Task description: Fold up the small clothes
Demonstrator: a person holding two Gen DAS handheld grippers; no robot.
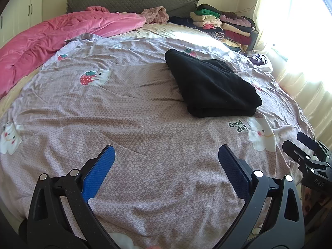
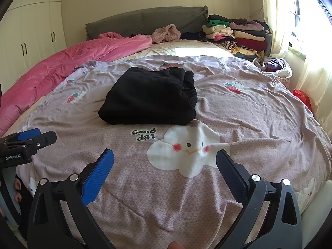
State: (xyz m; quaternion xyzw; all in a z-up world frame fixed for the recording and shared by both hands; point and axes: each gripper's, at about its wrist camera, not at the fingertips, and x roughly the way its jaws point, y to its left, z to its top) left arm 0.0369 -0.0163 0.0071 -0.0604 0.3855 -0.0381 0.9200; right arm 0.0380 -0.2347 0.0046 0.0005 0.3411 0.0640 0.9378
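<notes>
A black garment [image 1: 211,85] lies folded into a thick rectangle on the pink patterned bed cover [image 1: 145,134]. It also shows in the right wrist view [image 2: 149,97], just beyond the "Good da!" print. My left gripper [image 1: 166,155] is open and empty, held above the cover, near and left of the garment. My right gripper [image 2: 165,159] is open and empty above the white cloud print, in front of the garment. Each gripper shows at the other view's edge.
A pink quilt [image 2: 62,66] lies along the bed's left side. Stacks of folded clothes [image 2: 238,35] sit at the far right by the grey headboard [image 2: 145,20]. A loose pile [image 2: 274,64] and a red item [image 2: 300,95] lie near the curtained window.
</notes>
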